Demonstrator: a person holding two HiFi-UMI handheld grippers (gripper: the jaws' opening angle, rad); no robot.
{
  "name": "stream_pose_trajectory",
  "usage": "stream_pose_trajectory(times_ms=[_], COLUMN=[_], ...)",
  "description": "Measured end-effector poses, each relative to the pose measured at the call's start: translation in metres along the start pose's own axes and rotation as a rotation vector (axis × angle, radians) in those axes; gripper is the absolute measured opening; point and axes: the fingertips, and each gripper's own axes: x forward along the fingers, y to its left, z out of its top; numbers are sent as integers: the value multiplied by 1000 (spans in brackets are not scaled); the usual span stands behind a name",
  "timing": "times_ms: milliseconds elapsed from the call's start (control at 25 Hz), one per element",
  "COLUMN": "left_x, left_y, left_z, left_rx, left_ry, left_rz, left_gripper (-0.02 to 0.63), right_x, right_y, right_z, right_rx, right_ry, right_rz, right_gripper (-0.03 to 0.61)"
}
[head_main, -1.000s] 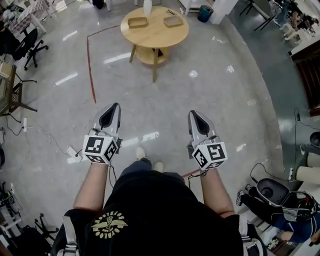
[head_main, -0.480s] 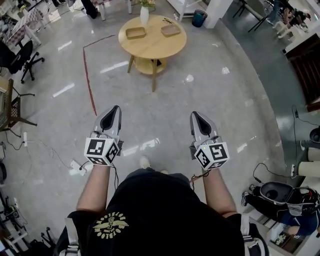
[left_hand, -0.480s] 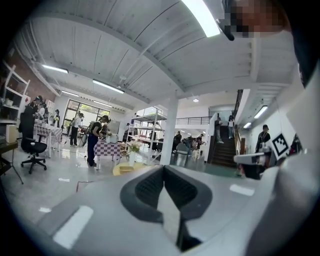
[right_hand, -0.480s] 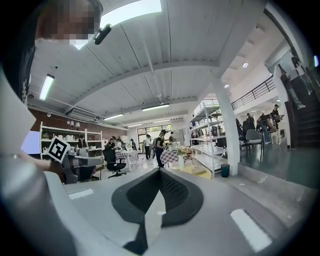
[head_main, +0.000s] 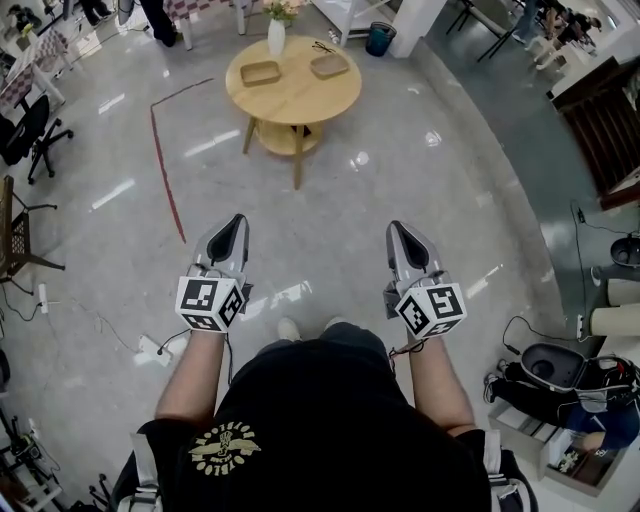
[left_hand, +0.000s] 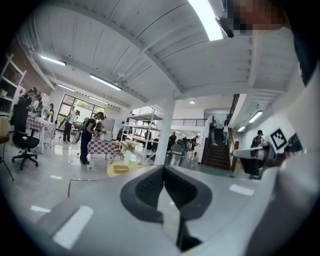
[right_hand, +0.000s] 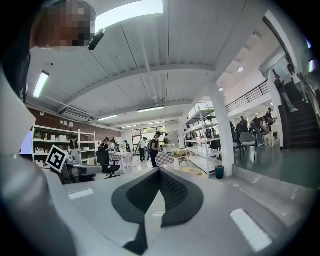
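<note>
The head camera looks steeply down over the person, with the table (head_main: 295, 85) far off at 12 o'clock. Cameras on the left gripper (head_main: 233, 222) and right gripper (head_main: 398, 230) sit close behind their jaws, facing forward and upward. The left view shares the table (left_hand: 119, 169), at 10 o'clock.

I see a round, light wooden table (head_main: 297, 98) in the upper middle of the frame, standing upright on the grey floor (head_main: 330, 215). Two shallow rectangular wooden trays lie on its top, apart from each other: the left tray (head_main: 260, 72) and the right tray (head_main: 329, 66). A white vase (head_main: 276, 40) with flowers (head_main: 283, 9) stands upright at the table's far edge, near the left tray.
</note>
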Motion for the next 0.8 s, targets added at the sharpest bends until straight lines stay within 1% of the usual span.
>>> stream_pose_trajectory(times_ms=[120, 280, 360, 440, 640, 800], left_x=[0, -3, -7, -12, -19, -20], left_y=[4, 12, 17, 18, 13, 3], left_z=[-1, 0, 1, 4, 11, 11], left_rx=[0, 14, 6, -4, 33, 33], left_ry=[-4, 12, 6, -5, -7, -11], left_rz=[-4, 19, 29, 33, 49, 39], left_gripper=[3, 3, 3, 3, 3, 3], right_x=[3, 3, 3, 3, 3, 7], right_y=[3, 9, 13, 16, 21, 22], right_z=[1, 0, 0, 2, 11, 11], right_rx=[-2, 12, 18, 4, -22, -13], right_ry=[-1, -5, -9, -10, -29, -25], right_rz=[-4, 17, 26, 29, 46, 63], right_gripper=[0, 2, 0, 0, 0, 0])
